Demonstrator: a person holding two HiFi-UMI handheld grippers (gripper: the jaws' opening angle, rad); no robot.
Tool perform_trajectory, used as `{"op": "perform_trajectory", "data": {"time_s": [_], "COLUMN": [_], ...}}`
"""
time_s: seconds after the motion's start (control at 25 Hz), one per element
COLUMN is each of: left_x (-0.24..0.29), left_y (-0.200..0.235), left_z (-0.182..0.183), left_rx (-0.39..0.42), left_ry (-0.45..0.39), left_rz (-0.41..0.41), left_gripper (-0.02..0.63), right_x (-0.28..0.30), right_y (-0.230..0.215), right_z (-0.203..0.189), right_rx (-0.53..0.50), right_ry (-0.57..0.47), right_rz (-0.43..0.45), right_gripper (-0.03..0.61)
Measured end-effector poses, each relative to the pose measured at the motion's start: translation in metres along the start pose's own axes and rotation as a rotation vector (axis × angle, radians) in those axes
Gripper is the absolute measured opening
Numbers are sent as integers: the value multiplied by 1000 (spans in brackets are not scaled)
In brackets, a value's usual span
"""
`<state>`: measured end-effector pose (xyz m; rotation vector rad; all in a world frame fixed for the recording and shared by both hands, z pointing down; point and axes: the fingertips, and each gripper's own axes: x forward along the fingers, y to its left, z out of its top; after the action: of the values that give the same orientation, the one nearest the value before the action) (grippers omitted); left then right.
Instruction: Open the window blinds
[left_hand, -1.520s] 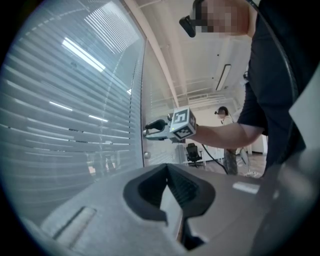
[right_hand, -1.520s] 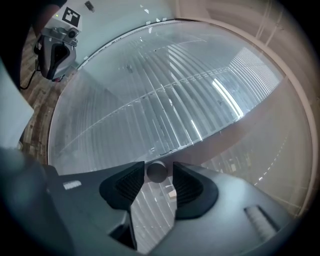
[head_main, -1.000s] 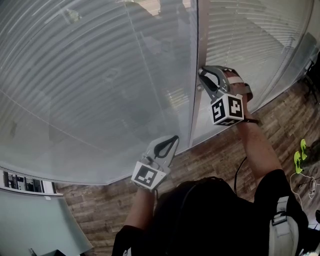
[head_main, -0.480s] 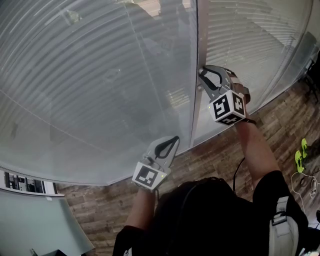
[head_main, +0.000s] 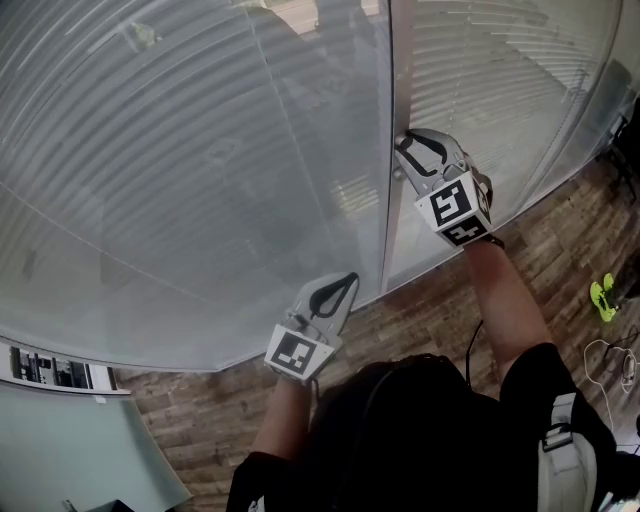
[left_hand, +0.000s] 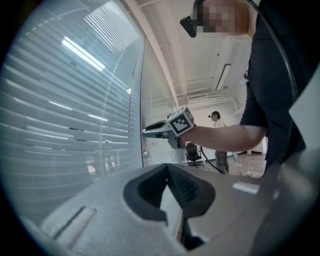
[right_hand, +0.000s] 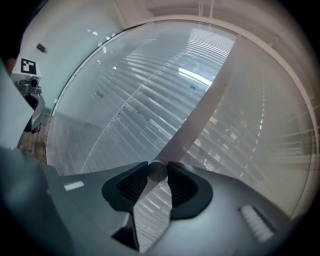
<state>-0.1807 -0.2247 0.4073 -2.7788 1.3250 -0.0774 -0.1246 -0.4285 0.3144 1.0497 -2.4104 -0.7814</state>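
Note:
Horizontal slatted blinds (head_main: 200, 150) sit behind a curved glass wall, and a grey upright post (head_main: 392, 90) splits it into two panes. A small round knob (right_hand: 157, 171) sticks out of that post. My right gripper (right_hand: 158, 172) is shut on the knob, one pad on each side, and in the head view it (head_main: 403, 158) reaches level against the post. My left gripper (head_main: 344, 283) hangs lower, close to the glass, shut with nothing between its pads. In its own view the left gripper (left_hand: 167, 168) looks along the glass toward the right gripper (left_hand: 148, 131).
Wood-plank floor (head_main: 420, 320) runs along the foot of the glass. A yellow-green object (head_main: 603, 297) and loose cables (head_main: 610, 365) lie at the right. A second small round fitting (left_hand: 145, 153) sits lower on the post. A person (left_hand: 217, 120) and a chair (left_hand: 192, 151) stand far off.
My right gripper has rolled about its own axis while holding the knob, turning its marker cube. Its place has hardly shifted. The left gripper has stayed still.

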Motion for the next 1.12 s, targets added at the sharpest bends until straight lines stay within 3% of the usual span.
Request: {"op": "perform_trajectory", "data": {"time_s": [0.16,1.12], "left_x": [-1,3], "left_y": [0,-4], "left_z": [1,0], "left_rx": [1,6], "left_ry": [-2,1], "left_rz": [-2,-23], "left_gripper": [5,3], "right_x": [2,1], "right_y": [-1,-11], "right_z": [-3,-11], "right_rx": [151,752], "right_ry": [-41,-186], "right_rz": [1,3], "right_gripper": [129,129]}}
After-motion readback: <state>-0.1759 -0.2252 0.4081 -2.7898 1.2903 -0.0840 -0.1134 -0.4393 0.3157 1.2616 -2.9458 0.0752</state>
